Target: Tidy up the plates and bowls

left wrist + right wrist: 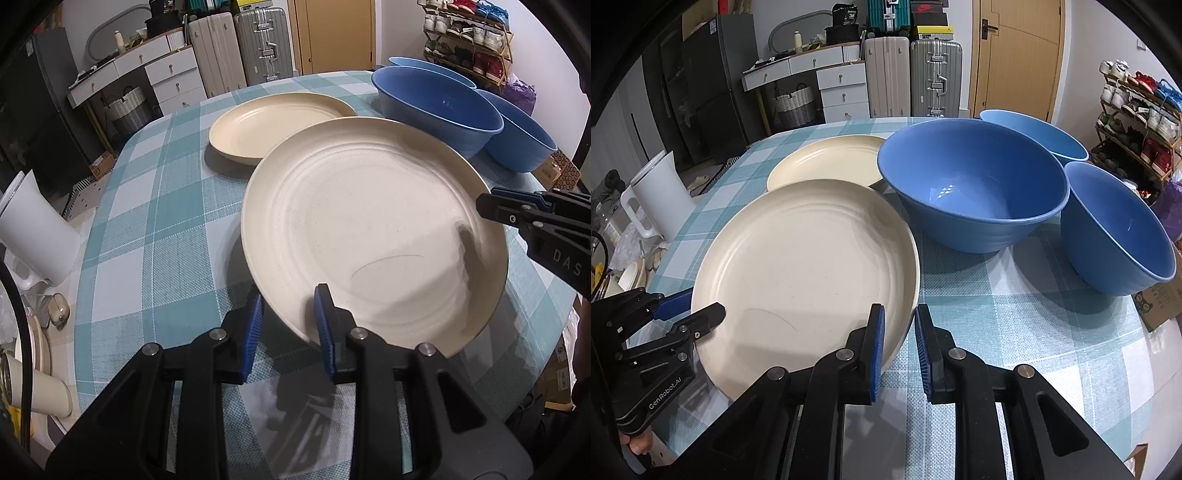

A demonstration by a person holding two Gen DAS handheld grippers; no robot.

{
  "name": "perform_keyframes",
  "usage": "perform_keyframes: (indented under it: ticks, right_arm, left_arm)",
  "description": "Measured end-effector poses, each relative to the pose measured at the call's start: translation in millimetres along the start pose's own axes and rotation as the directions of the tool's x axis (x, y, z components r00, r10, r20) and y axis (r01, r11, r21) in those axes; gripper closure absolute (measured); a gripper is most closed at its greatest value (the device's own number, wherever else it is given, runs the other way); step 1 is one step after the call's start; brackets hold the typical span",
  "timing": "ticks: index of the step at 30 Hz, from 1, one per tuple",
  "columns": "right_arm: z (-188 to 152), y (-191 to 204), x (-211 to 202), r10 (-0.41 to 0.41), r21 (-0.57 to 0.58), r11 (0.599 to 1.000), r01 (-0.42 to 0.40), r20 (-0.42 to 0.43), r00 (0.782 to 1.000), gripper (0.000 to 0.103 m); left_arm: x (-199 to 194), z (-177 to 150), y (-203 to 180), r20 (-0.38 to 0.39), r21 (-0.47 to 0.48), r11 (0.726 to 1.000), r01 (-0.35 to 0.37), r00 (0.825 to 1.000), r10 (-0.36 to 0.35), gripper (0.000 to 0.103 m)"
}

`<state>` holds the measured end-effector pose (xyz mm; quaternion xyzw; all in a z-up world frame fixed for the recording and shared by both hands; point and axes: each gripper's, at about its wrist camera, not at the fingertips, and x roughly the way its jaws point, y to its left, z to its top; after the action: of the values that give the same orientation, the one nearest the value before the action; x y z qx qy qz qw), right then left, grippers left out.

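Observation:
A cream plate (369, 229) is lifted and tilted above the checked tablecloth; it also shows in the right wrist view (805, 266). My left gripper (288, 314) straddles its near rim, one pad under and one pad inside, with a gap at the pads. My right gripper (899, 332) straddles the opposite rim, jaws apart; it shows in the left wrist view (495, 203). A second cream plate (280, 122) lies flat behind. Three blue bowls stand at the right: a large one (975, 184), one behind it (1034, 136), one at the right edge (1115, 229).
The table (147, 221) has a teal and white checked cloth. A white kettle (657, 192) and cups stand beside its left edge. Suitcases, drawers and a shoe rack (1137, 122) line the room behind. A cardboard box (1160, 299) sits beyond the right edge.

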<state>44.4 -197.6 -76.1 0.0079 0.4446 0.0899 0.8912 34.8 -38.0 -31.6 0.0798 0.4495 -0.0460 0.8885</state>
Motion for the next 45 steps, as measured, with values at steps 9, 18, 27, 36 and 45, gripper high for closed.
perform_keyframes:
  ticks: [9,18,27,36,45]
  right_arm:
    - [-0.7,-0.7,0.9,0.004,0.002,1.000,-0.004,-0.006,1.000,0.085]
    - [-1.8,5.4,5.0,0.026,-0.030,0.999,-0.026,-0.014,1.000,0.081]
    - [0.0,1.6,-6.5,0.060,-0.014,0.998,-0.060,0.016,0.998,0.055]
    - [12.1,-2.5,-39.7,0.106,-0.024,0.994,-0.104,0.099,0.989,0.017]
    - [35.4,-5.1,-74.6,0.131,-0.080,0.990,-0.119,0.179,0.975,0.001]
  left_arm:
    - [3.4,0.2,0.4,-0.008,-0.004,1.000,0.003,1.000,-0.003,0.077]
    - [7.1,-0.7,3.2,-0.018,-0.014,1.000,0.012,1.000,-0.013,0.074]
    - [1.7,0.9,8.1,-0.006,-0.037,0.998,0.046,0.999,-0.046,0.059]
    - [-22.4,7.5,30.3,0.079,-0.129,0.981,0.143,0.988,-0.133,0.019]
    - [-38.7,14.3,57.4,0.130,-0.234,0.960,0.156,0.983,-0.129,0.001]
